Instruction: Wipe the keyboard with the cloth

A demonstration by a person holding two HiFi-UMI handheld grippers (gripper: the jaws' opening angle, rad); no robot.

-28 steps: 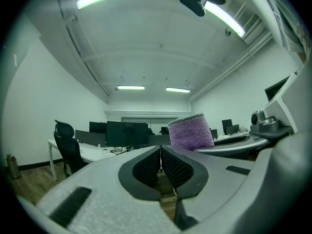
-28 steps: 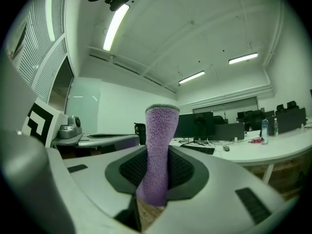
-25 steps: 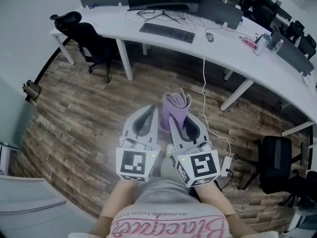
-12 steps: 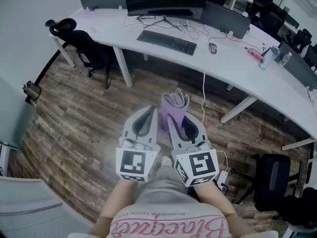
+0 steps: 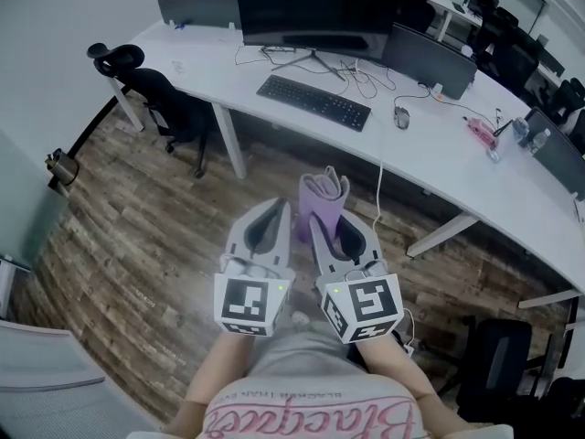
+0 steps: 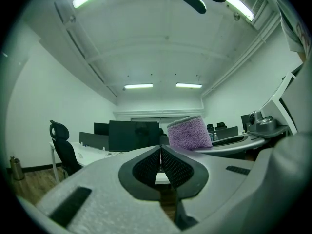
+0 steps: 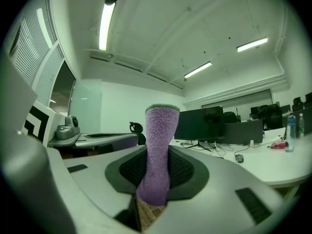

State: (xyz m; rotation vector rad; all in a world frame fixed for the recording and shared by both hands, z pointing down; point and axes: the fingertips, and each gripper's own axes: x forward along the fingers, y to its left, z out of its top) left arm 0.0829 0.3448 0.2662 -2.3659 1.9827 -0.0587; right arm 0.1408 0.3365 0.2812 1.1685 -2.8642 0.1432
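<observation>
A black keyboard (image 5: pixel 313 101) lies on the long white desk (image 5: pixel 439 149) in front of a dark monitor (image 5: pixel 315 7). My right gripper (image 5: pixel 340 238) is shut on a folded purple cloth (image 5: pixel 324 199), which sticks up from its jaws; the same cloth (image 7: pixel 159 155) stands upright in the right gripper view. My left gripper (image 5: pixel 266 231) is shut with nothing in it, side by side with the right one. From the left gripper view the cloth (image 6: pixel 189 133) shows just to the right. Both grippers hover over the wooden floor, well short of the desk.
A black office chair (image 5: pixel 160 85) stands at the desk's left end. A mouse (image 5: pixel 400 116) and loose cables (image 5: pixel 366 71) lie right of the keyboard. A white cable (image 5: pixel 379 195) hangs from the desk to the floor. Another chair (image 5: pixel 498 373) sits at lower right.
The desk and keyboard have shifted lower and nearer in the head view, so I have come closer to them. Both grippers keep the same pose, cloth still held.
</observation>
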